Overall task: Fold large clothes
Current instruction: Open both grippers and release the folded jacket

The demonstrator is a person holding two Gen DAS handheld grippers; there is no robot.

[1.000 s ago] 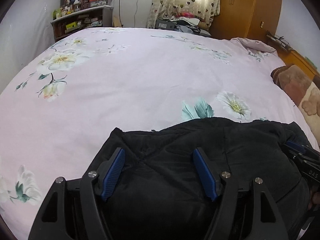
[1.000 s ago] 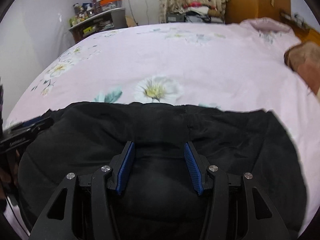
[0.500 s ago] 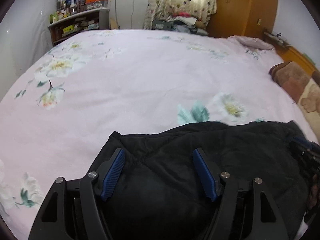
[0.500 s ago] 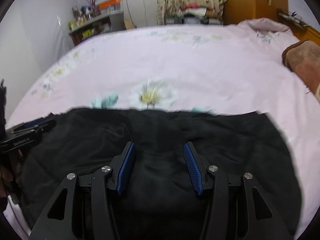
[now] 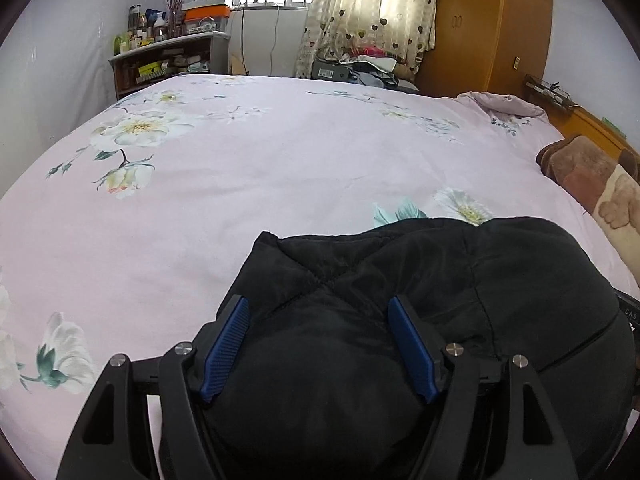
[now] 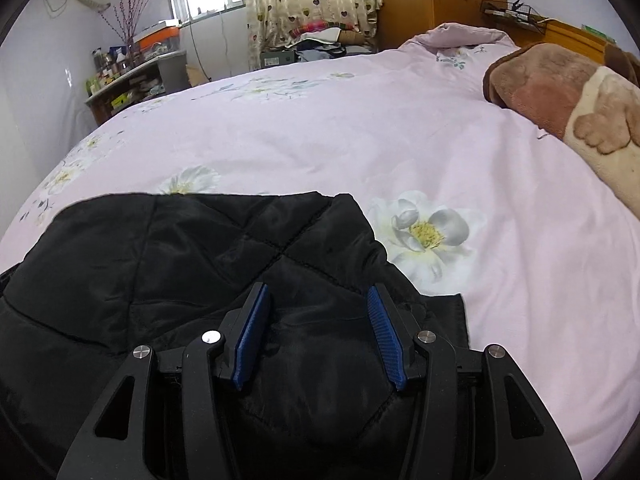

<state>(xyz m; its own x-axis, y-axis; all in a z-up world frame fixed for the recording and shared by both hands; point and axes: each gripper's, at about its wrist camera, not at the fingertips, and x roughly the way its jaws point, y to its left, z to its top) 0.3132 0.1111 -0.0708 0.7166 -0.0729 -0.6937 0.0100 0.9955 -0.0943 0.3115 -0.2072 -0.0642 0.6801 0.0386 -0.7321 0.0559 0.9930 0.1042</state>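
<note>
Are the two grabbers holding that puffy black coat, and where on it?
Yes. The left gripper and the right gripper each clamp a bunched fold of the black quilted jacket, near opposite ends.

Open bedspread [image 5: 280, 184] ahead; blanket [image 6: 560, 96] rightward.

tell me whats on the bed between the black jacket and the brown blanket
Nothing but bare pink flowered sheet, with a printed white flower on it. The right wrist view shows it best: black jacket lower left, brown blanket upper right.

Left hand-held gripper [image 5: 318, 344]: black angular frame, 2 ribbed blue finger pads [image 5: 224, 348], 4 silver screws. Right hand-held gripper [image 6: 316, 334]: identical build, same blue pads, 4 silver screws.
</note>
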